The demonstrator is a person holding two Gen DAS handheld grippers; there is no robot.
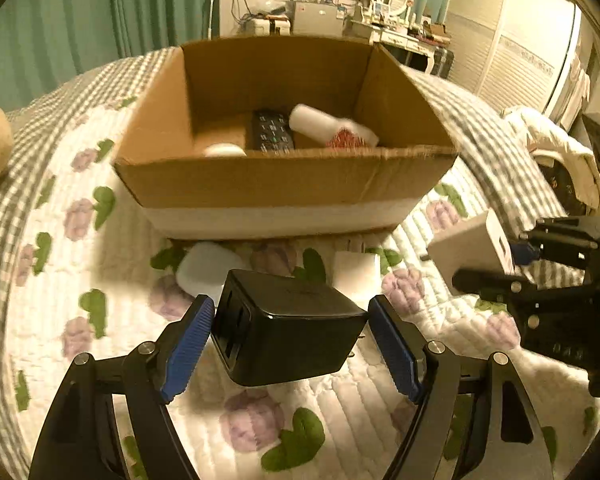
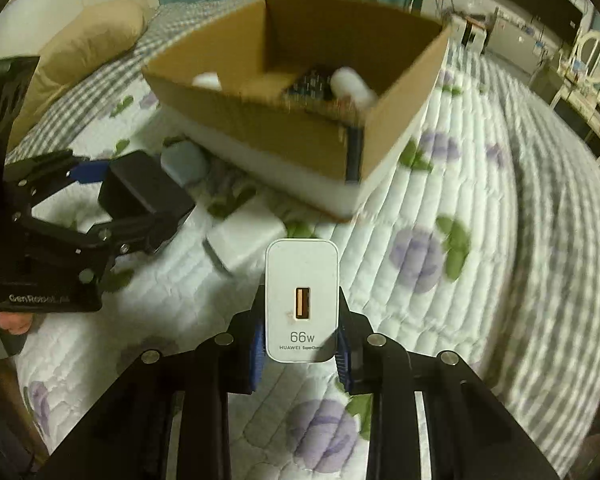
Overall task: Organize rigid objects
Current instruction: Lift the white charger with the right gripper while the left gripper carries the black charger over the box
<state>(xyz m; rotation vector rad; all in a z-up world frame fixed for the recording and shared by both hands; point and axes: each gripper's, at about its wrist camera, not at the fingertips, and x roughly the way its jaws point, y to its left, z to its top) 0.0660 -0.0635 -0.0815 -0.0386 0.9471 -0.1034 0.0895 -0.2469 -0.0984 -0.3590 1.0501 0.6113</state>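
Clamped between the blue pads of the right claw is a white charger, its socket face turned to the camera and marked 66W; the grip looks firm and square. On the other side, a black charger sits between the pads of the left claw. The pads touch or nearly touch its two sides, and its prongs show at the lower right edge. Whether it is truly pinched or only bracketed I cannot tell, since a thin gap seems to show by the right pad.

Both chargers are in front of the cardboard box, which stands on the quilted bed. Inside the box lie a dark remote, a white bottle and a small white round thing against the near wall. Just before the box on the quilt lie a white rounded case and another white adapter.

The step in hand, as I judge it, is carrying both chargers over the near wall of the box. To do it well, confirm the left grip before lifting, raise each charger clear of the cardboard rim, and set it down on bare floor beside the remote, not onto the bottle. Take the hands in one at a time so the claws do not collide above the box.
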